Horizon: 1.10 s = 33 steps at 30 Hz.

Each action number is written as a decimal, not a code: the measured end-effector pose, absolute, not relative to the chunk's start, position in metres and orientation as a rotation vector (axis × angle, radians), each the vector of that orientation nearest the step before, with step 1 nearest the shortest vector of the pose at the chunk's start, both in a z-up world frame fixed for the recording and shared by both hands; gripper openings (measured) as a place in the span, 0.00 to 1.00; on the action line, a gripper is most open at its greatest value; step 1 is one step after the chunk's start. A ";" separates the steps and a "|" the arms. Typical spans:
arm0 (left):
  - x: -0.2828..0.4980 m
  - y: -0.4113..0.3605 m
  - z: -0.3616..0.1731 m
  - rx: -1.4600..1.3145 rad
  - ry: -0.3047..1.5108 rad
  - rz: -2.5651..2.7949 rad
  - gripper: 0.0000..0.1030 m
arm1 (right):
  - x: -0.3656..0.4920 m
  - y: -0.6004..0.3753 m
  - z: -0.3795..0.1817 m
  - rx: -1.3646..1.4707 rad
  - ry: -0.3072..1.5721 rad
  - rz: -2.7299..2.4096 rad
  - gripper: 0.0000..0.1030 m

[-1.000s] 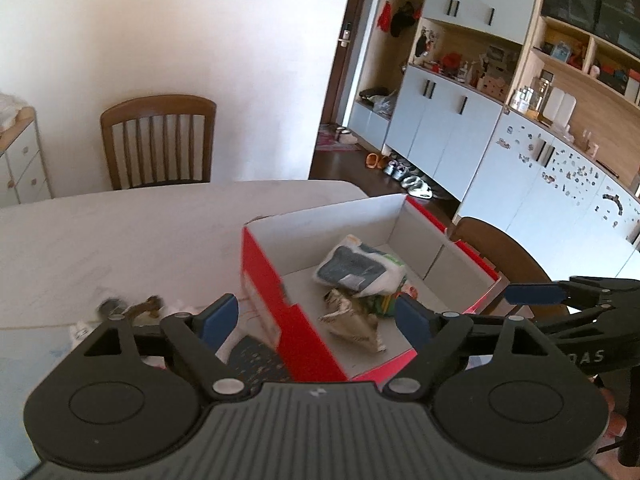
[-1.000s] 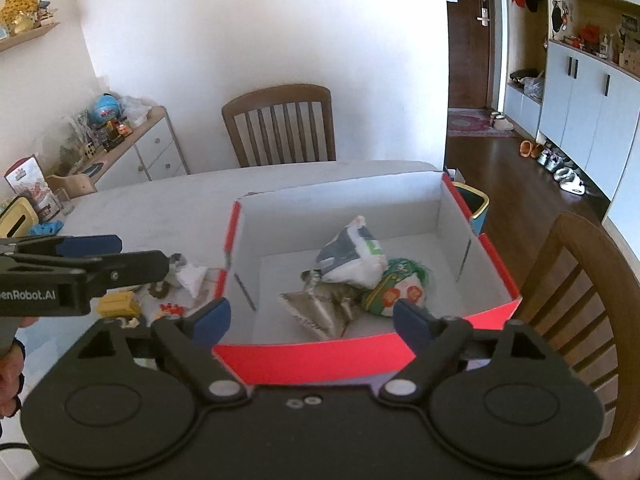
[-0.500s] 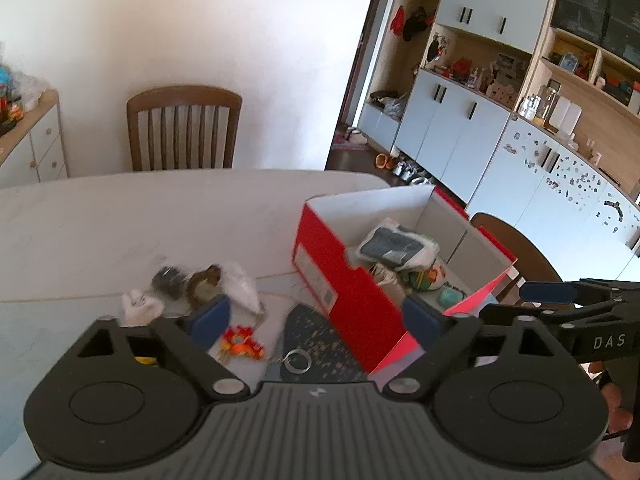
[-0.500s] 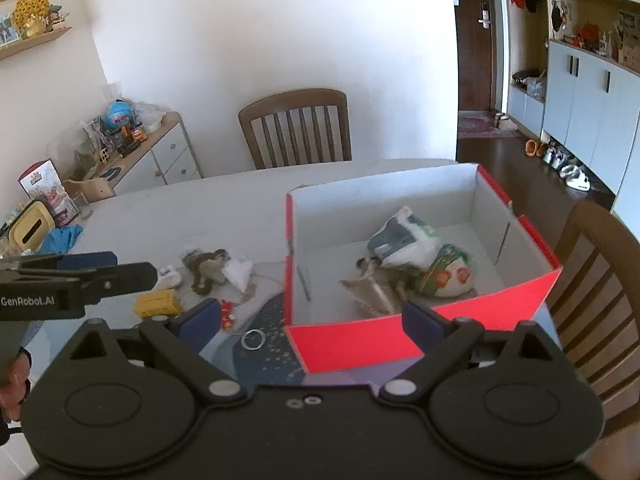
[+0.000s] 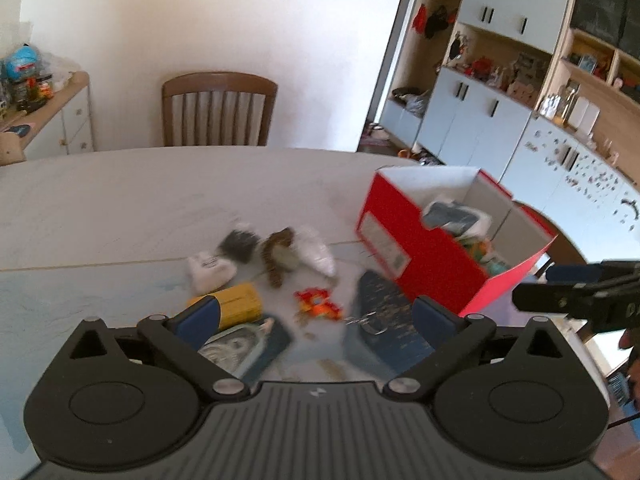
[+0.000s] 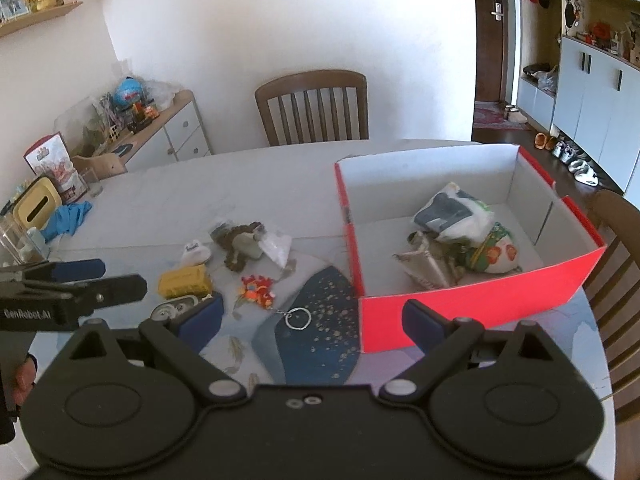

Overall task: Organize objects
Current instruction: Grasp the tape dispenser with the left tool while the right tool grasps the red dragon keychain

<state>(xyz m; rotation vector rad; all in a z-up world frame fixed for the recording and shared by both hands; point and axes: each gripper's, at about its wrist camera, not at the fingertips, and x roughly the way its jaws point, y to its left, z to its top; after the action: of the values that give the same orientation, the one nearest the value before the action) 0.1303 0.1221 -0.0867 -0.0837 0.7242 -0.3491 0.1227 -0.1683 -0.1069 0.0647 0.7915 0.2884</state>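
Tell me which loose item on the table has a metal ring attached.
The red-orange keychain charm: a chain runs from it to a silver ring. The yellow block and white pouch beside it have none.

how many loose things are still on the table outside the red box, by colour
yellow: 1, the block
red-orange: 1, the keychain charm
white: 2, the small pouch and the clear-white bag
brown-grey: 1, the plush clump
silver: 1, the tin
total: 6

Wooden chair (image 6: 312, 108) behind table (image 6: 248, 184); sideboard (image 6: 168, 132) left, clutter possibly toys.
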 end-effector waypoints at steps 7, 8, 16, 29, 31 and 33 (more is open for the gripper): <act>0.135 0.150 -0.118 -0.135 0.763 -0.330 1.00 | 0.129 -0.132 -0.119 0.014 0.802 0.335 0.94; 0.136 0.153 -0.122 -0.139 0.767 -0.329 1.00 | 0.130 -0.127 -0.121 0.011 0.805 0.337 0.94; 0.146 0.160 -0.156 -0.083 0.796 -0.342 1.00 | 0.152 -0.096 -0.141 -0.036 0.842 0.348 0.93; 0.165 0.165 -0.191 -0.039 0.831 -0.309 1.00 | 0.197 -0.064 -0.191 -0.121 0.932 0.337 0.90; 0.167 0.167 -0.194 -0.038 0.834 -0.307 1.00 | 0.206 -0.062 -0.201 -0.125 0.951 0.326 0.88; 0.168 0.167 -0.196 -0.034 0.829 -0.301 1.00 | 0.214 -0.060 -0.209 -0.127 0.969 0.317 0.84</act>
<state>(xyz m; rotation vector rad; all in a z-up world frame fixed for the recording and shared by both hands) 0.1679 0.1669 -0.1957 -0.0339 0.8292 -0.3013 0.2138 -0.0604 -0.2088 -0.1269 0.9691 0.3175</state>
